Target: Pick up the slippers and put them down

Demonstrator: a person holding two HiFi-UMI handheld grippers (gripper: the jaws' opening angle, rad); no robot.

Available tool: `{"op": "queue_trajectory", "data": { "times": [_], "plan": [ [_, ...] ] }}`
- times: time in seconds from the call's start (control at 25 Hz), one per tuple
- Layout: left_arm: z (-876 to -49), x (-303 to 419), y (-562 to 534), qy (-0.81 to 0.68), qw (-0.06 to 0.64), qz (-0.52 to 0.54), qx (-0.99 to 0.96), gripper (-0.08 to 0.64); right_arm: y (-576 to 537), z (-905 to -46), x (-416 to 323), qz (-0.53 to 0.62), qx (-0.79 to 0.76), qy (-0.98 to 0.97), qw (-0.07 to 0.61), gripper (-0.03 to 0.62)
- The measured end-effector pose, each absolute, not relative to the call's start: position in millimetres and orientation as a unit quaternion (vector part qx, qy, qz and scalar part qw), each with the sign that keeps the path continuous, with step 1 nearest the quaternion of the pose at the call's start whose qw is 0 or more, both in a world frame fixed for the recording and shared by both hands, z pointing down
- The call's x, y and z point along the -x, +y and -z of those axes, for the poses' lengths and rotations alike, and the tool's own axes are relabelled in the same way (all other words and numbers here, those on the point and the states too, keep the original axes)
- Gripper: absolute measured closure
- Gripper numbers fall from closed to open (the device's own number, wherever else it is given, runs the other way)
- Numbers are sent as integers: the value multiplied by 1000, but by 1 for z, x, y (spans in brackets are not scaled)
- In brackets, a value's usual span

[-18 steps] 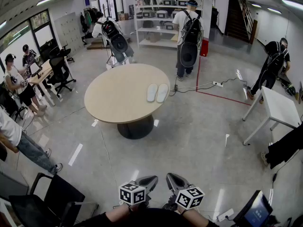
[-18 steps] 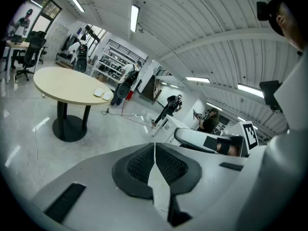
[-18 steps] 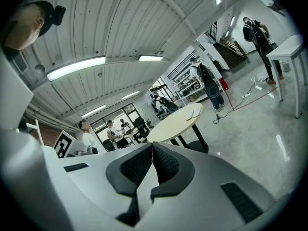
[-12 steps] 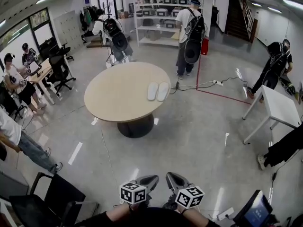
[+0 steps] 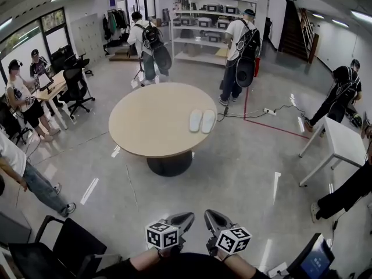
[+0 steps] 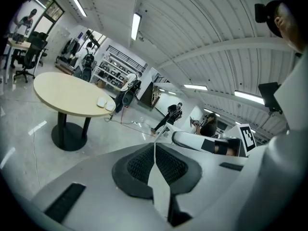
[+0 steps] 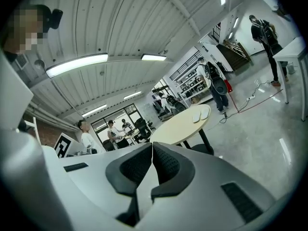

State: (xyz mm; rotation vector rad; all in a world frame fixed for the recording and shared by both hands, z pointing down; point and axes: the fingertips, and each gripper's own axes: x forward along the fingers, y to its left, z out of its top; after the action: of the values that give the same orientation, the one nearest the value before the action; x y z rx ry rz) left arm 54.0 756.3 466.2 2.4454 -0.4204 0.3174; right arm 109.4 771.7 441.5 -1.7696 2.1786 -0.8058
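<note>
Pressed shut, pad against pad, on the left gripper (image 6: pixel 155 146), with nothing caught between the jaws. Likewise on the right gripper (image 7: pixel 152 147): closed along one thin seam, empty. Held low and side by side at the bottom of the head view, tips near each other, a marker cube (image 5: pixel 162 235) behind each, both tilted slightly downward over glossy grey floor (image 5: pixel 232 179). Well apart from the slippers (image 5: pixel 202 121), far across that floor. Lying there as a white pair, side by side and just about touching, on the right-hand part of a round beige table (image 5: pixel 145 121), near its rim. Standing on a single dark pedestal base (image 5: pixel 170 163). Beyond the table, grey shelving (image 5: pixel 200 25) with boxes, and in front of it a person with a black pack (image 5: pixel 239 45) and a second person with a pack (image 5: pixel 148 42). To the right, a red line (image 5: pixel 273 121) on the floor, a white power strip (image 5: pixel 268 111) with cables, and a white rectangular table (image 5: pixel 343 135). At the lower left, a black office chair (image 5: pixel 67 243). Along the left wall, more people by a desk (image 5: pixel 49 92)
</note>
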Motion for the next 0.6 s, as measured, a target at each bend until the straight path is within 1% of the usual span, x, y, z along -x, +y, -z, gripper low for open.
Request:
{"op": "queue_trajectory", "data": {
  "times": [0.32, 0.6],
  "plan": [
    [-460, 1, 694, -162, 334, -81, -925, 535, 715, -445, -67, 289, 616, 725, 106, 575],
    [-464, 22, 661, -136, 349, -75, -924, 535, 680, -450, -39, 292, 627, 717, 91, 575]
  ]
}}
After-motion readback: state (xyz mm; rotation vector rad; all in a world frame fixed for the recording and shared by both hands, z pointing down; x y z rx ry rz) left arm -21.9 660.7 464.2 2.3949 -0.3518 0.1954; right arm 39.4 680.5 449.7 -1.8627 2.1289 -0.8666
